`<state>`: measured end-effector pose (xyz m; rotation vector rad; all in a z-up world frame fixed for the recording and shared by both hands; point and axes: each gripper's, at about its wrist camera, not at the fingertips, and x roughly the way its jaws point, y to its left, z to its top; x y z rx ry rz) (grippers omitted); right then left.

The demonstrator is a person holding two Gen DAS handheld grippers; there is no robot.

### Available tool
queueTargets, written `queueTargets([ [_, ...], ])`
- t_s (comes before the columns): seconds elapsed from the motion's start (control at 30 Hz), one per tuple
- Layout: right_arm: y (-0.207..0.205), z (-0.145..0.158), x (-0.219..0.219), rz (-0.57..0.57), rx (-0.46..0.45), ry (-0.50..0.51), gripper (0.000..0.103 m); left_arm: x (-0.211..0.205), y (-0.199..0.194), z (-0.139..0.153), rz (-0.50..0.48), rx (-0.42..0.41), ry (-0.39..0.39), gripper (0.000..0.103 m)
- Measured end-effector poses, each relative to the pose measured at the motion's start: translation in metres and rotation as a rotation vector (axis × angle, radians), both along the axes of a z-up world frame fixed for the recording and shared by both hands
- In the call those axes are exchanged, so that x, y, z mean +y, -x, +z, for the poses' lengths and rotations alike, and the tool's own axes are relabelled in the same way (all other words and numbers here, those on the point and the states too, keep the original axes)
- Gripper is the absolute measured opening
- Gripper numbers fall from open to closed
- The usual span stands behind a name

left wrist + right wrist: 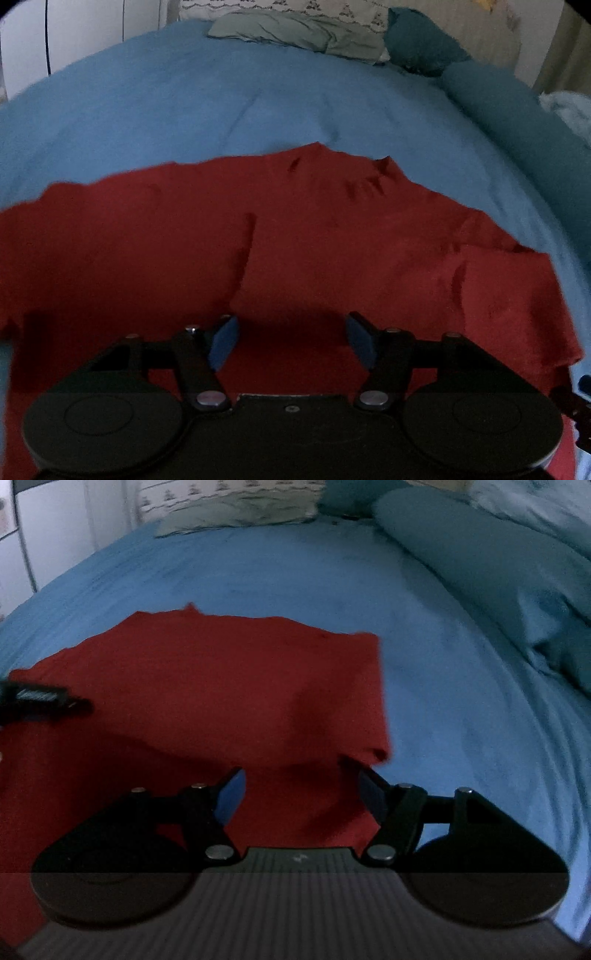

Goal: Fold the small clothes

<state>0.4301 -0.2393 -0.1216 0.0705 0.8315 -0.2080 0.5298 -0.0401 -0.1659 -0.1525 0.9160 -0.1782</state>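
Below both grippers, a red cloth lies spread on a bed with a blue sheet. The left gripper and right gripper hold their fingers wide, with nothing between them. Beyond the fingers lie a grey-green pillow and, to the right, a teal bolster. A white wall is at far left.

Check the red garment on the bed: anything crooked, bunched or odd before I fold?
The red garment is not flat: a ridge crease runs up its middle, with wrinkles near the far edge. Both the left gripper and the right gripper are open, gripping nothing.
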Motion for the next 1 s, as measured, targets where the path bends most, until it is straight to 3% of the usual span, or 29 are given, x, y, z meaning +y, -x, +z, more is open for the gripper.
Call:
queueTargets([
  [0.1,0.009,-0.003,-0.013,-0.049,-0.009,-0.022,0.095,-0.004,-0.005,-0.002,0.002,-0.01,0.019,0.07],
  [0.17,0.011,-0.006,-0.016,-0.061,-0.008,-0.02,0.098,-0.003,-0.006,-0.001,0.015,-0.019,0.037,0.064],
  [0.2,0.01,-0.009,-0.016,-0.062,-0.006,-0.013,0.098,-0.003,-0.007,0.0,0.022,-0.024,0.045,0.048],
  [0.23,0.009,-0.011,-0.015,-0.062,-0.002,-0.002,0.099,-0.004,-0.009,0.001,0.026,-0.023,0.052,0.021],
  [0.27,0.007,-0.015,-0.015,-0.059,0.002,0.01,0.099,-0.004,-0.012,0.004,0.027,-0.024,0.065,0.003],
  [0.4,-0.004,-0.025,-0.009,-0.049,-0.007,0.072,0.099,0.005,-0.018,0.033,0.062,-0.126,0.098,0.004],
  [0.57,-0.035,-0.037,-0.004,-0.018,-0.012,0.144,0.099,0.047,-0.005,0.07,0.187,-0.262,0.038,0.004],
  [0.73,-0.057,-0.038,-0.006,-0.004,-0.016,0.198,0.098,0.074,-0.001,0.059,0.215,-0.227,0.0,0.004],
  [0.87,-0.062,-0.037,-0.018,-0.075,0.014,0.252,0.098,0.078,0.008,0.044,0.222,-0.218,-0.02,0.004],
  [1.0,-0.049,-0.039,-0.039,-0.059,0.021,0.226,0.099,0.083,0.014,0.022,0.21,-0.156,-0.045,0.005],
])
